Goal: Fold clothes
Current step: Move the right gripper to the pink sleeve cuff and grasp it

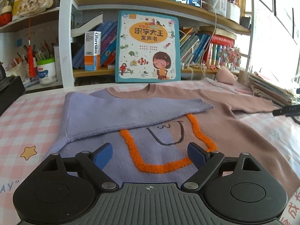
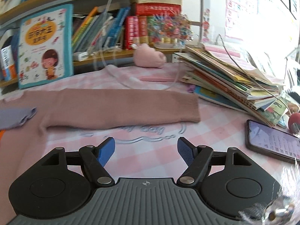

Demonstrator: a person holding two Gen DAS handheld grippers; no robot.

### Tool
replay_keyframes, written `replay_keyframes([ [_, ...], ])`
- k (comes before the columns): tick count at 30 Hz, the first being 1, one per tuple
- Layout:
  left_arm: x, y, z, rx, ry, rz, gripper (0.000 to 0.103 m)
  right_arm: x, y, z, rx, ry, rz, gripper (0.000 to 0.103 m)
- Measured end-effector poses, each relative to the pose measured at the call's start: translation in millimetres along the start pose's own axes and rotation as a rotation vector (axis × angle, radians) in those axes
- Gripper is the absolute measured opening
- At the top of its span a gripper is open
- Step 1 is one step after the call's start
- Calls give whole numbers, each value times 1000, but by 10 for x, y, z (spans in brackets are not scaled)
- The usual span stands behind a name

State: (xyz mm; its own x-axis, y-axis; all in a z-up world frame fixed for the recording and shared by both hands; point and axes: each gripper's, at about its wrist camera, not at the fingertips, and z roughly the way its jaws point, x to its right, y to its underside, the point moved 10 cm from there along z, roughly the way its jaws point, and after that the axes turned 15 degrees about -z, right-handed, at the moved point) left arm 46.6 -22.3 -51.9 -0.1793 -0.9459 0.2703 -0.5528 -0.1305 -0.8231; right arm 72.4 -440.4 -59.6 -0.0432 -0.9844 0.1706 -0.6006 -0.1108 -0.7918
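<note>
kids' book (image 1: 148, 46) upright @ shelf | phone (image 2: 273, 140) flat nr book stack (image 2: 230, 82)

You have one sweater (image 1: 215, 131) on the counter (image 1: 33, 116), with two sleeves. Beside it lie one phone (image 2: 273, 142) and one stack of books (image 2: 230, 82).

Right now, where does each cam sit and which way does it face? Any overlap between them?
Left wrist: on the left gripper, angled down over the sweater front, toward the bookshelf; its own open blue fingers show.
Right wrist: on the right gripper, angled down at the checked tablecloth, pink sleeve, phone, book stack; its own open fingers show.
Shared: the sweater, the upright picture book and the pink plush.
</note>
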Motion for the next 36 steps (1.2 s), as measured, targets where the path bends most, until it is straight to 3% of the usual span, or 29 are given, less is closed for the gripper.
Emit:
replay_keyframes([
  [11,43,69,30,-29,4,31,92,486,-10,291,-64,12,151,71],
  [36,-27,119,96,-73,-12,-11,97,864,-5,482,-82,-24,320,68],
])
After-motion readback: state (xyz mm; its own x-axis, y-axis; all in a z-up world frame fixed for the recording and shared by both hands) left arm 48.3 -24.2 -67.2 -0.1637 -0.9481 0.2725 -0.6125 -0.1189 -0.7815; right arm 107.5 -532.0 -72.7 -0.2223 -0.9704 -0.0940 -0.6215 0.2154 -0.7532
